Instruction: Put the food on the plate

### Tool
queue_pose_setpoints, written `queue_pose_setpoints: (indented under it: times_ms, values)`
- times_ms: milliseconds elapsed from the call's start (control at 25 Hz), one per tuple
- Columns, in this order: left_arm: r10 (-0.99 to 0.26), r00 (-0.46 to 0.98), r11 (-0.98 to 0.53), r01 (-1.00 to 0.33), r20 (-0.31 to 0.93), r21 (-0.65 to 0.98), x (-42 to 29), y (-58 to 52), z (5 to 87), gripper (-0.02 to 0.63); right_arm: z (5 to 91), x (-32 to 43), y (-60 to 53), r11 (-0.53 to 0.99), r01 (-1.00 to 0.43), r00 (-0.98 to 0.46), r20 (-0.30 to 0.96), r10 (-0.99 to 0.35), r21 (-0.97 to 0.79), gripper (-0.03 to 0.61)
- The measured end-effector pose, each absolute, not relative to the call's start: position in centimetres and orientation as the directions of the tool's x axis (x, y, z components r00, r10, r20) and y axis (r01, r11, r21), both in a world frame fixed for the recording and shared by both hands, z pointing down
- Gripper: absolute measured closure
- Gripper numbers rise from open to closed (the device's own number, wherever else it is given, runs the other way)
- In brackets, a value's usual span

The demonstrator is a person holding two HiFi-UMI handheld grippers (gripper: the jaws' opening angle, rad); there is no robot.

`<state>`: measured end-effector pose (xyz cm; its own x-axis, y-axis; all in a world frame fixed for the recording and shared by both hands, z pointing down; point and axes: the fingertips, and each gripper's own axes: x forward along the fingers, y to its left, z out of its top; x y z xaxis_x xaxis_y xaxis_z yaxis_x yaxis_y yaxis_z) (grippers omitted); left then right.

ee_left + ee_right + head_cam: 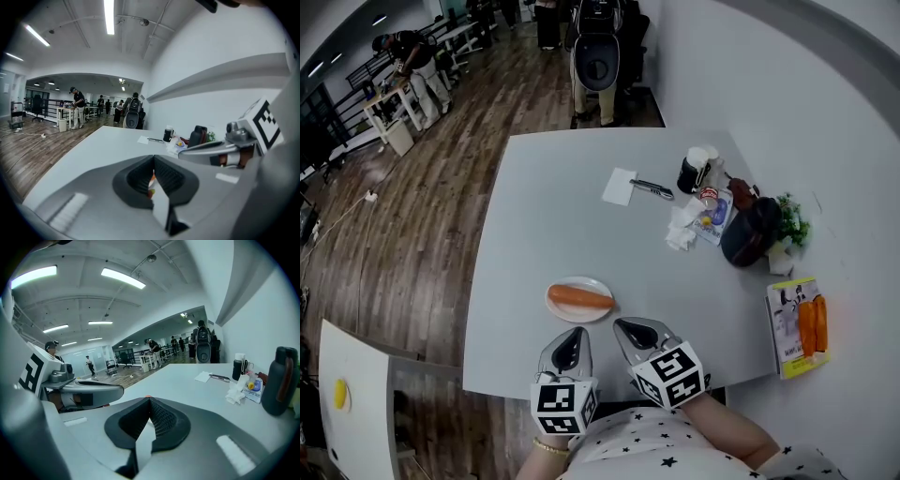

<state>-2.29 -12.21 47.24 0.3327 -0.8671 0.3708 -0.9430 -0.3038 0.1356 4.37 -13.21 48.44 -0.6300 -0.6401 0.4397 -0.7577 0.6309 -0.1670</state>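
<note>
We see the carrot [579,298] lying crosswise on the plate [591,281], just ahead of the left tongs [574,336]; the right tongs [625,328] sit alongside, both closed, empty, at the desk [562,206] edge.

Bright, even light falls from ceiling strips [109,16] (blown out to plain white in both gripper views). Shadows on the table [553,187] are faint and soft. Every view bows strongly toward its edges, with dark corners. Up close, the left gripper [153,163] and right gripper [150,403] look blurred.
</note>
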Motion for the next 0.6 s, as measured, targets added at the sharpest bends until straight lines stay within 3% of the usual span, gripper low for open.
queue_pose_setpoints:
  times_ms: [600]
  values:
    - [-0.863,0.336,-0.305,-0.942,0.376,0.142,-2.3,-12.6,47.0,0.606,47.8,3.3,-13.0,0.641,-0.749,-0.642,0.426,-0.637,-0.170,0.579]
